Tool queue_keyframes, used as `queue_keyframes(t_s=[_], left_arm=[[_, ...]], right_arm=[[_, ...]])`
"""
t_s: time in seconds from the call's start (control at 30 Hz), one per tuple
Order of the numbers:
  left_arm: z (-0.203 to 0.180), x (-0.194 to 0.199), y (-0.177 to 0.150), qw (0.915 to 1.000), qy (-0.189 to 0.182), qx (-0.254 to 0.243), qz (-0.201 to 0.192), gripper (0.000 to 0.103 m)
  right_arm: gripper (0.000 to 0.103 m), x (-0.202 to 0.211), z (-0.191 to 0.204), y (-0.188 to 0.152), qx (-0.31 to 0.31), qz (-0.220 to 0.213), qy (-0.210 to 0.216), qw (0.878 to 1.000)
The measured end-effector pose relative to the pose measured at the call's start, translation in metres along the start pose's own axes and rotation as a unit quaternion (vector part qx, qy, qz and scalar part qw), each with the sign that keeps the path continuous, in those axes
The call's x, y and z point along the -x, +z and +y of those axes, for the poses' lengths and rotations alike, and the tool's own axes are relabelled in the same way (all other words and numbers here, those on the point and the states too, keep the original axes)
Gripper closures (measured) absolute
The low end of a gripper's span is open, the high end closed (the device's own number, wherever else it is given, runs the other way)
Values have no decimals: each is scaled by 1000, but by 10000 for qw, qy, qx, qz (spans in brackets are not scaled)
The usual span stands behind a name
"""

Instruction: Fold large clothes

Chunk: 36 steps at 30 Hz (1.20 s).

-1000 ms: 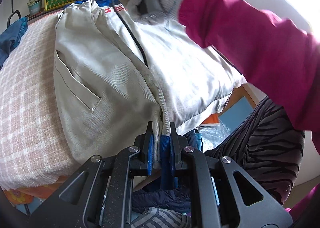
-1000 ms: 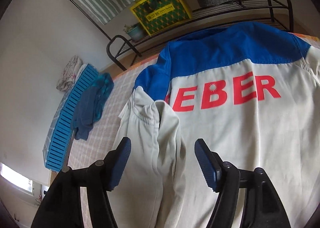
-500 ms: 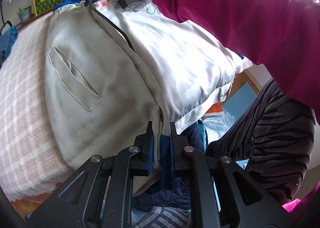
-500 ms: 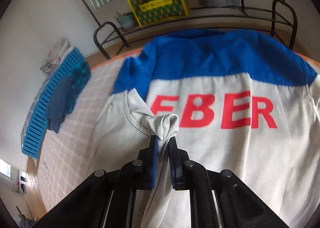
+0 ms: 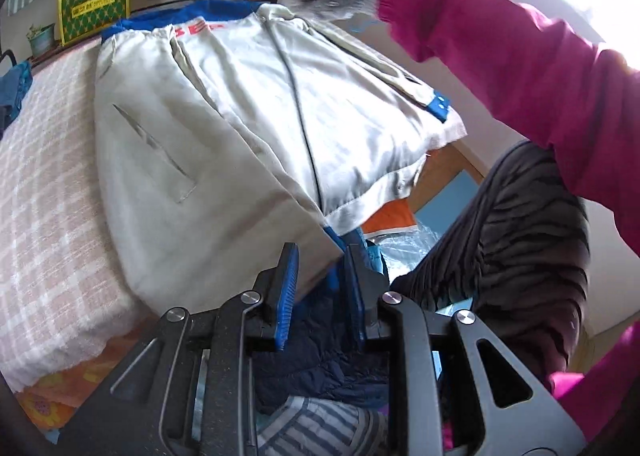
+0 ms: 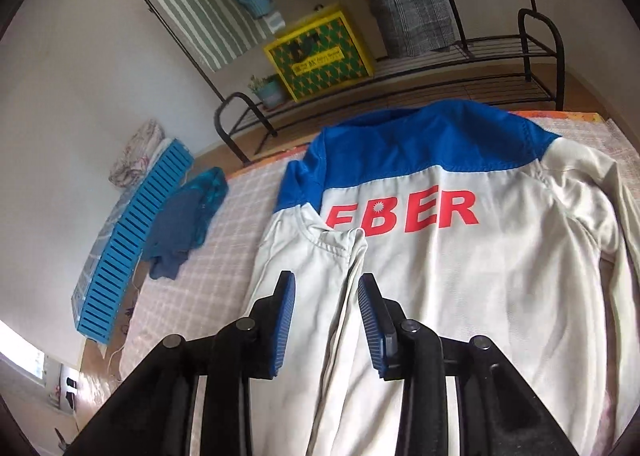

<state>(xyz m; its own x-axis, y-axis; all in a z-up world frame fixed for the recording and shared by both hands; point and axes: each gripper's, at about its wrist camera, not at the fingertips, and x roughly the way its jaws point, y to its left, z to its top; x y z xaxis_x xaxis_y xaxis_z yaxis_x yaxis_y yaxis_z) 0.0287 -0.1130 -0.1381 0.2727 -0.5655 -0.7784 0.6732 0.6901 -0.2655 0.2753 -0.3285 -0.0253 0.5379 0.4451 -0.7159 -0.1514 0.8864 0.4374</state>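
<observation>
A cream and blue jacket [image 6: 460, 276] with red lettering lies back-up on a pink checked bed cover [image 5: 44, 191], one side folded in over it. The left gripper [image 5: 320, 276] sits at the jacket's hem with its jaws just opened to a narrow gap, the blue hem edge between them but not pinched. The right gripper [image 6: 326, 320], jaws just parted, straddles a loose fold of sleeve. A blue slatted crate [image 6: 132, 248], teal cloth [image 6: 188, 219] and yellow box [image 6: 320, 51] lie beyond; a pink sleeve [image 5: 520, 67] crosses the left view.
</observation>
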Motion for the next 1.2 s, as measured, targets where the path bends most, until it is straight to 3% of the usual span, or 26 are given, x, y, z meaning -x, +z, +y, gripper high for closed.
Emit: queue_keyframes(t_s=[0.23,0.33,0.47,0.53,0.67,0.77,0.83,0.87,0.97,1.1,1.2], left_arm=[[23,58,-16,9990,89,271,-339,81],[47,60,-9,9971,390,473,-462,81],[81,42,18,9950,359,768,-525,81],[89,27,32,9956,373,673,-536,81],[70,-13,40,9990,-136,385,-204,81],[48,-47,26,9998,27,-59,208,81],[52,-71,15,9984,50,59,562,81],[56,-75,12,9987,64,110,498,82],[57,-70,17,9983,-6,66,576,82],[51,-48,28,9992,-90,31,389,82],[46,-29,42,9998,-162,13,110,82]], right_arm=[[68,117,24,-83,288,-363,188,9987],[67,132,24,-127,330,-346,151,9987],[67,125,13,-169,376,-261,-202,9987],[67,117,6,-178,369,-138,-318,9987],[67,118,-6,-185,354,-179,-495,9980],[67,129,-21,-184,298,-358,-680,9966],[67,137,-37,-182,117,-486,-764,9958],[67,142,-45,-182,4,-526,-793,9955],[64,161,-75,-187,-311,-680,-1021,9920],[46,196,-121,-199,-840,-944,-1439,9815],[46,222,-163,-211,-1383,-1105,-1811,9674]])
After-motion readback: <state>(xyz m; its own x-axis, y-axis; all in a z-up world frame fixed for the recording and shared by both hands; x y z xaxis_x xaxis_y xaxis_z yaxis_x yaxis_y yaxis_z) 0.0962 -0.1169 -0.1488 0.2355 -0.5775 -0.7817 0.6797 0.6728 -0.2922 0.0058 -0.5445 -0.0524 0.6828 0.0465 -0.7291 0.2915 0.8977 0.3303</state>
